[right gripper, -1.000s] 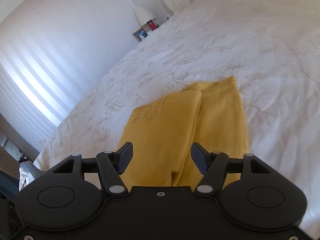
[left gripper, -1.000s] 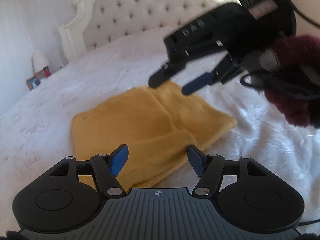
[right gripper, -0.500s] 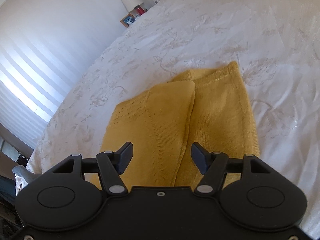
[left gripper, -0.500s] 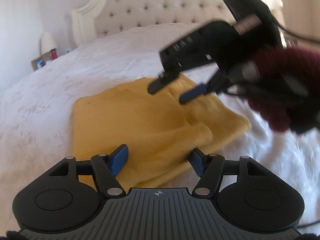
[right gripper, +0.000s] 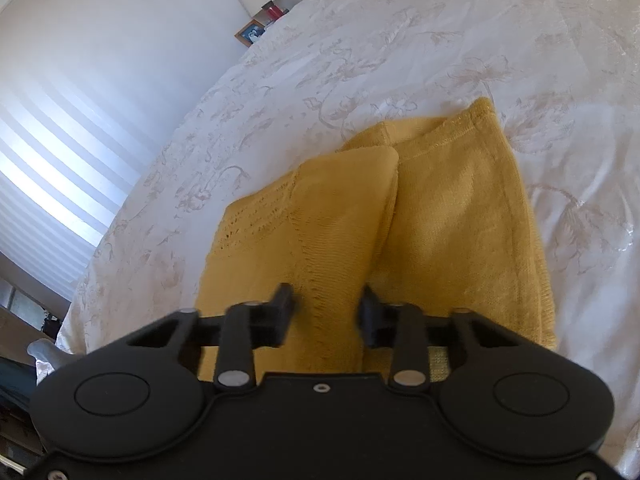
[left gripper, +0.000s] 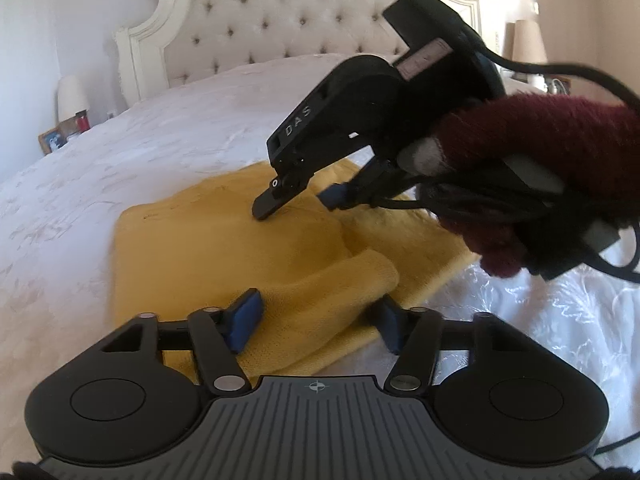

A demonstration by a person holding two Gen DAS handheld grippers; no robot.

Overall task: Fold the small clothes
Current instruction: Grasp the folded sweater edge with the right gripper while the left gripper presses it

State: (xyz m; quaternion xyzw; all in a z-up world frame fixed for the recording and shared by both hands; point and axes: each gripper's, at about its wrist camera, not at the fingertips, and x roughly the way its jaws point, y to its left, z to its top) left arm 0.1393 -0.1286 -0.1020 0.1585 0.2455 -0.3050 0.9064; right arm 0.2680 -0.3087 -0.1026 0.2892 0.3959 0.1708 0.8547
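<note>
Both tongs closing: left tongs [left gripper: 316,322] around the sweater [left gripper: 224,256] fold at 6 o'clock, right tongs [right gripper: 326,314] likewise; pinch every layer.

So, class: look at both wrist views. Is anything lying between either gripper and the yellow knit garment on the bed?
Nothing visible. The left gripper straddles the yellow knit garment at its near folded edge, and the right gripper straddles its other end. Both sets of jaws are closing with only knit fabric between them. The white bedspread around it is bare.
</note>
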